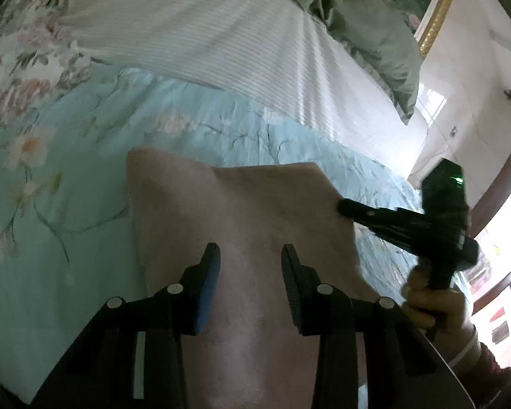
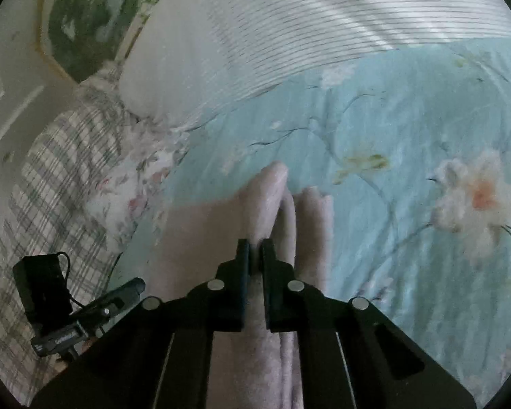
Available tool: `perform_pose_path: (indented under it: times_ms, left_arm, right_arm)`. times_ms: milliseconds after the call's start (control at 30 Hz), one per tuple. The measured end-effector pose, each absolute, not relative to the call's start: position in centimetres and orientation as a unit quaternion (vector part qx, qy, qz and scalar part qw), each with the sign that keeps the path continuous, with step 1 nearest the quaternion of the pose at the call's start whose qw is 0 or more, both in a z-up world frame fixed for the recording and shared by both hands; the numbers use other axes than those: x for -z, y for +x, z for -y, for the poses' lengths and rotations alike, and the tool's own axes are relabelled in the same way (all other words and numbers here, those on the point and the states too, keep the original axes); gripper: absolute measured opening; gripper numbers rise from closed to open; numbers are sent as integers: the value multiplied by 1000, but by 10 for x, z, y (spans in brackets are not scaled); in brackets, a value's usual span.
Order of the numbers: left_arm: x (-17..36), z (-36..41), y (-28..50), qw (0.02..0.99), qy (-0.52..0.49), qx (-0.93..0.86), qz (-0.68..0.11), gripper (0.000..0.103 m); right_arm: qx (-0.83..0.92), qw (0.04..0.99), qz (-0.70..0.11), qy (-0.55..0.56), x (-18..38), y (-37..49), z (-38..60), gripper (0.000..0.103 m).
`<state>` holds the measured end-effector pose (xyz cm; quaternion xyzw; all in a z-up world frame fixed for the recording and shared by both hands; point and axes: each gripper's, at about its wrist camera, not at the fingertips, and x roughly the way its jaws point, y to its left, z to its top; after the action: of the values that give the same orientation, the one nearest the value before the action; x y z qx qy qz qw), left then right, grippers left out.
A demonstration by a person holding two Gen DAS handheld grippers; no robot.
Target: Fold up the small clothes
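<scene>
Mid-fold: right gripper clamped on the pink garment edge, lifting it at frame centre off the floral bed; left gripper jaws apart over it, fold unfinished.

Pale pink fleecy garment, soft nap, exact type can't be told. It lies on a light blue floral quilt. In the left wrist view it reads as a broad, mostly flat panel with a straight far edge, the far left corner raised in a soft peak, and a shallow crease running down the middle toward the camera. In the right wrist view the same pink fabric is bunched into upright folds with rounded tops, one taller ridge and a shorter one beside it, lifted off the quilt. Near end is cut off by the frame.
</scene>
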<state>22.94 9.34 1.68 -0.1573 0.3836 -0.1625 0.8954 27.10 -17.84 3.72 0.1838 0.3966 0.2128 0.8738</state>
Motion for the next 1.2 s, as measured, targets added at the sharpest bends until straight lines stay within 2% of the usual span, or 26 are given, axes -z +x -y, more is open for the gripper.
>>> perform_pose_path:
  times_ms: [67,100,200,267,400,467,567,600,633,733,800,900,1133,1200]
  left_arm:
    - [-8,-94,243,892,-146,144,-403,36]
    - [0,-95,252,887,-143,132,-418,31]
    - [31,-99,270,862,-163,131,-461,26]
    - [38,-96,271,861,-166,136,-461,25]
    - [37,-88,271,867,-143,129,-459,25]
    - [38,-91,271,866,-150,132,-459,24]
    - [38,-92,273,863,-157,136,-460,23]
    - [37,-92,273,864,-155,135,-460,24]
    - [38,-91,273,864,-150,135,-461,24]
    - [34,-85,273,867,-119,135,-465,24]
    - [30,-82,269,868,-105,133,-467,24]
    - [16,-82,248,872,-98,134,-460,22]
    - [-7,-82,139,888,-99,158,-420,24]
    - [-5,-78,115,890,-91,151,-420,30]
  right_arm:
    - [-190,864,-425,191,-18,280,188,8]
    - [-178,857,-441,195,-6,284,192,7]
    - [-149,847,-471,198,20,287,201,6]
    - [-134,854,-460,203,16,282,205,6]
    - [-179,880,-407,170,-30,270,182,6]
    - [-221,867,-421,148,-35,274,158,6]
    - [-196,852,-477,91,-13,294,133,6]
    - [-171,848,-495,77,0,301,134,0]
    - [-161,845,-502,85,13,308,140,0]
    - [-168,844,-493,126,14,310,156,0]
    - [-162,857,-478,106,2,298,156,3]
    - [-167,861,-468,112,-9,276,162,4]
    - [-219,859,-438,149,-27,185,175,4]
    - [-231,857,-435,151,-25,165,174,6]
